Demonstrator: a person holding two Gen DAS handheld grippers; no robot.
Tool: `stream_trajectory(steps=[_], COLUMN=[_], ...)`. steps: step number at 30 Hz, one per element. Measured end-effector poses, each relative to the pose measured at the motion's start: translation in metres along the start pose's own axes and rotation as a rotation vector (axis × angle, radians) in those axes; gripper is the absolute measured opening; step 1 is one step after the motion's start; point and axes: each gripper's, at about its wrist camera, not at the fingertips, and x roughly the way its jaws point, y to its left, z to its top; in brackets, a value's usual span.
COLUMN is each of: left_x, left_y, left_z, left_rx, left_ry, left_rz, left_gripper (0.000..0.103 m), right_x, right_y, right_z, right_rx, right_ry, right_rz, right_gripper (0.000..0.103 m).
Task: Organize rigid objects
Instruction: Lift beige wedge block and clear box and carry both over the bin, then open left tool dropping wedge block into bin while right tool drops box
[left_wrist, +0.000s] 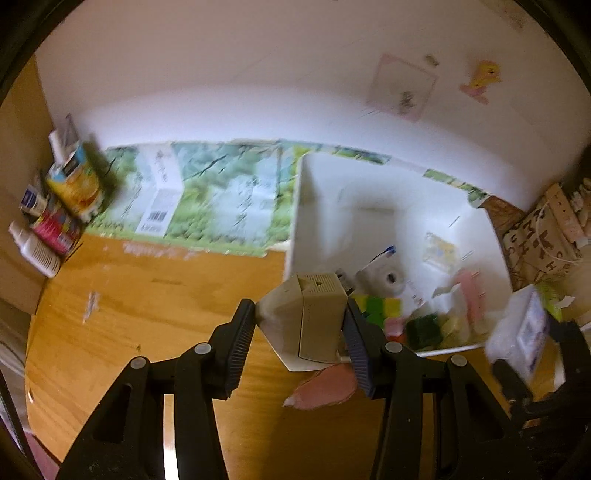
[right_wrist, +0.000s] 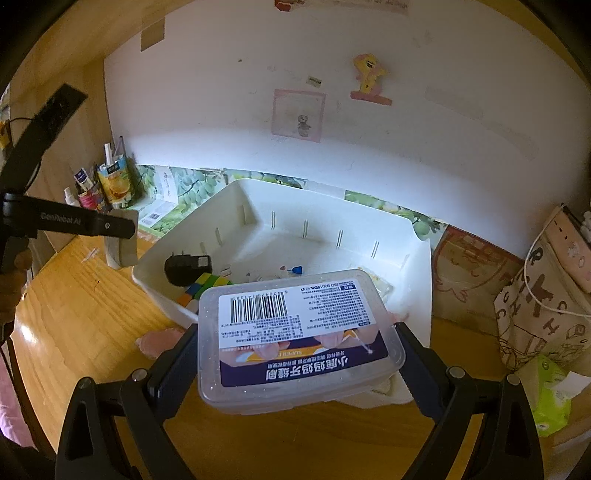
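Note:
My left gripper (left_wrist: 301, 328) is shut on a beige box-shaped device (left_wrist: 312, 317) and holds it above the wooden table, just left of the white plastic bin (left_wrist: 306, 206). The same device (right_wrist: 122, 240) and left gripper show at the left of the right wrist view. My right gripper (right_wrist: 295, 350) is shut on a clear plastic box with a barcode label (right_wrist: 295, 332), held over the near edge of the bin (right_wrist: 417, 266). Inside the bin lie a black power adapter (right_wrist: 184, 269), a colourful cube (right_wrist: 199, 290) and small items.
Cartons and bottles (left_wrist: 62, 206) stand at the back left corner. A printed sheet (left_wrist: 207, 192) lies along the wall. Patterned paper bags (right_wrist: 546, 295) and a green tissue pack (right_wrist: 546, 391) sit at the right. A pink scrap (left_wrist: 325, 387) lies on the table.

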Motion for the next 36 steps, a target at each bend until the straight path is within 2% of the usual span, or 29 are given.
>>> stream_trajectory(steps=[14, 19, 36], left_x=[0.014, 0.029, 0.039], left_y=[-0.044, -0.049, -0.06], left_z=[0.007, 0.007, 0.004], left_rx=[0.06, 0.025, 0.038], left_ry=[-0.118, -0.096, -0.085], left_rz=[-0.108, -0.132, -0.13], left_gripper=[0.052, 0.052, 0.052], right_x=[0.025, 0.034, 0.046], right_y=[-0.016, -0.023, -0.03], right_z=[-0.004, -0.006, -0.011], right_rx=[0.077, 0.102, 0.142], right_ry=[-0.036, -0.031, 0.004], right_rz=[0.057, 0.059, 0.053], right_gripper=[0.097, 0.097, 0.098])
